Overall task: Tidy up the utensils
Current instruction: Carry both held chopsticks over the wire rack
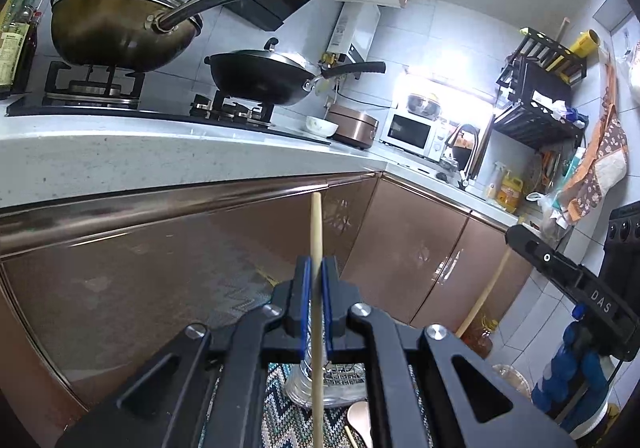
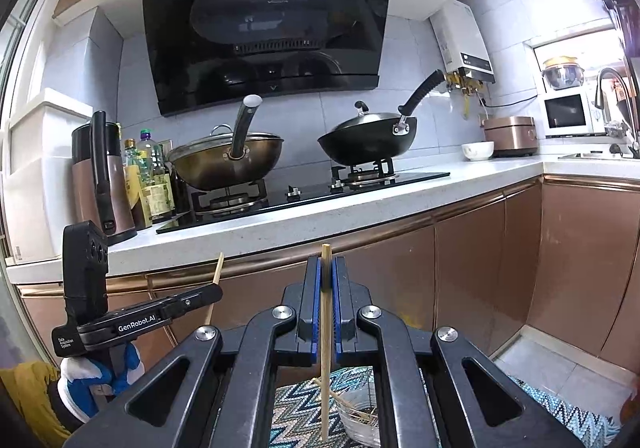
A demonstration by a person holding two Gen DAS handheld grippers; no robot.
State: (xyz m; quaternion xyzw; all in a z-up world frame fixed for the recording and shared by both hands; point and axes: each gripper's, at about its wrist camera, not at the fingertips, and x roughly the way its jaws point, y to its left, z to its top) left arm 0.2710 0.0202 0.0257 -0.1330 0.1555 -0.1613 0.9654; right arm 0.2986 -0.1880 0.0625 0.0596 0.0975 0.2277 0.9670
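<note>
My left gripper (image 1: 316,268) is shut on a round wooden stick (image 1: 316,232) that stands upright between its blue pads, its top reaching the counter edge. My right gripper (image 2: 327,268) is shut on a square wooden chopstick (image 2: 326,328), also held upright. Below the left gripper a clear container (image 1: 308,388) with a wire rack and a wooden spoon (image 1: 360,420) lie on a zigzag mat. Below the right gripper a glass bowl (image 2: 356,420) holds thin sticks. The right gripper shows in the left wrist view (image 1: 516,236); the left gripper shows in the right wrist view (image 2: 216,290).
A white countertop (image 2: 320,215) carries a gas stove with a bronze wok (image 2: 228,163) and a black wok (image 2: 368,143). Bottles (image 2: 148,183) stand at the left, a white bowl (image 2: 478,150) and rice cooker at the right. Copper cabinet doors (image 1: 160,268) run below.
</note>
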